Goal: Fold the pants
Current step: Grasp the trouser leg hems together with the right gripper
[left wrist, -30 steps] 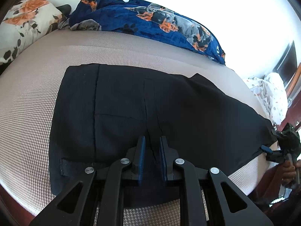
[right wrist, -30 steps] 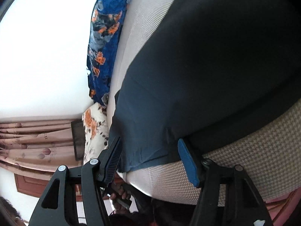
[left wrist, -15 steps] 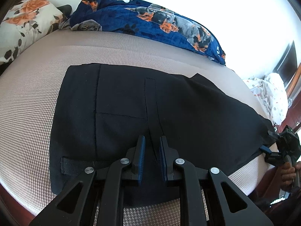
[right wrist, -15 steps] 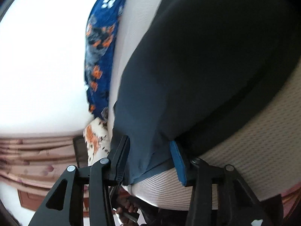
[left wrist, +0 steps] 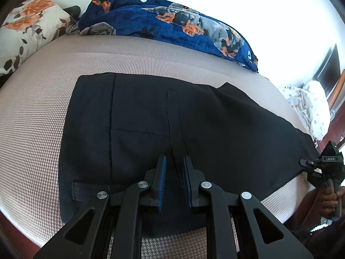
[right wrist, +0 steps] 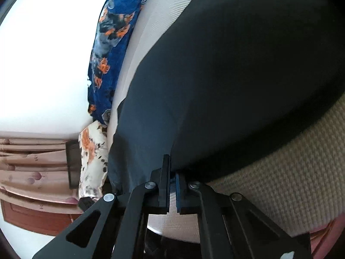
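Observation:
Black pants (left wrist: 194, 133) lie flat on a beige woven bed cover (left wrist: 38, 116), waistband near me in the left wrist view, legs running to the right. My left gripper (left wrist: 174, 166) hovers over the waistband by the fly seam, jaws narrowly apart with nothing between them. My right gripper (right wrist: 171, 172) is shut on the leg hem of the pants (right wrist: 226, 82) at the bed's edge. It also shows in the left wrist view (left wrist: 310, 164), pinching the hem corner.
A blue dog-print blanket (left wrist: 172, 23) lies along the far side by the white wall. A floral pillow (left wrist: 25, 28) sits at far left. A white spotted cloth (left wrist: 312, 105) lies at the right. Curtains and a wooden panel (right wrist: 32, 168) stand beyond the bed edge.
My right gripper has closed from wide open onto the pants hem. My left gripper has stayed in place with its jaws slightly wider.

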{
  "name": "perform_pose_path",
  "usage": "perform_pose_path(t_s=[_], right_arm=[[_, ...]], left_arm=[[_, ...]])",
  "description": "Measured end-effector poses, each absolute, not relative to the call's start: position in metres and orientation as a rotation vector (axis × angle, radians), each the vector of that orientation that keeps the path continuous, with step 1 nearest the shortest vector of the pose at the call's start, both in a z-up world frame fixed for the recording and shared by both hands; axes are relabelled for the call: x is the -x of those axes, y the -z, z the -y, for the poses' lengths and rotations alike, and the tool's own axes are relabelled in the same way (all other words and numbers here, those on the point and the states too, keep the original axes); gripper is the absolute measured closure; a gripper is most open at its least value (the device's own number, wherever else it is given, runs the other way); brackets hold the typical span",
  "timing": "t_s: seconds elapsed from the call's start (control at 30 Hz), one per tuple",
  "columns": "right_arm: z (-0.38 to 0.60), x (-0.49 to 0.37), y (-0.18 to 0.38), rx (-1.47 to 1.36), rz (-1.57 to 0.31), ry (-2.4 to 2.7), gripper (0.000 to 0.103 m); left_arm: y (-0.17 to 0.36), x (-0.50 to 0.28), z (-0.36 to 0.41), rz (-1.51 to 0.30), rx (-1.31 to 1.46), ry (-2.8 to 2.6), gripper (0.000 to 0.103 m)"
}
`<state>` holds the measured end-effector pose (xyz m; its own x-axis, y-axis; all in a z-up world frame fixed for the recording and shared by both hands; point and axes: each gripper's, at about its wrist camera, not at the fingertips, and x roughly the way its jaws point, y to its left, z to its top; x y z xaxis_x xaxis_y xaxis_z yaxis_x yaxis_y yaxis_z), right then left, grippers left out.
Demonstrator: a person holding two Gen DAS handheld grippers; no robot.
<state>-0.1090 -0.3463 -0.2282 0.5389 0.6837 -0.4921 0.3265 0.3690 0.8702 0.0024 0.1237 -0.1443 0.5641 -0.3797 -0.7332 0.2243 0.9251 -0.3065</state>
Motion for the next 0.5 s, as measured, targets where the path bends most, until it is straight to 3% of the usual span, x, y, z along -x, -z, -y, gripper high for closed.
perform_pose_path(t_s=[0.2, 0.5], right_arm=[[0.343, 0.117, 0.237, -1.224, -1.061, -0.297, 0.102], [0.353, 0.118, 0.24, -1.273, -1.06, -0.353, 0.097]], left_arm=[[0.145, -0.002, -0.126, -0.9, 0.182, 0.356, 0.086], [0.145, 0.0, -0.123, -0.88, 0.141, 0.357, 0.086]])
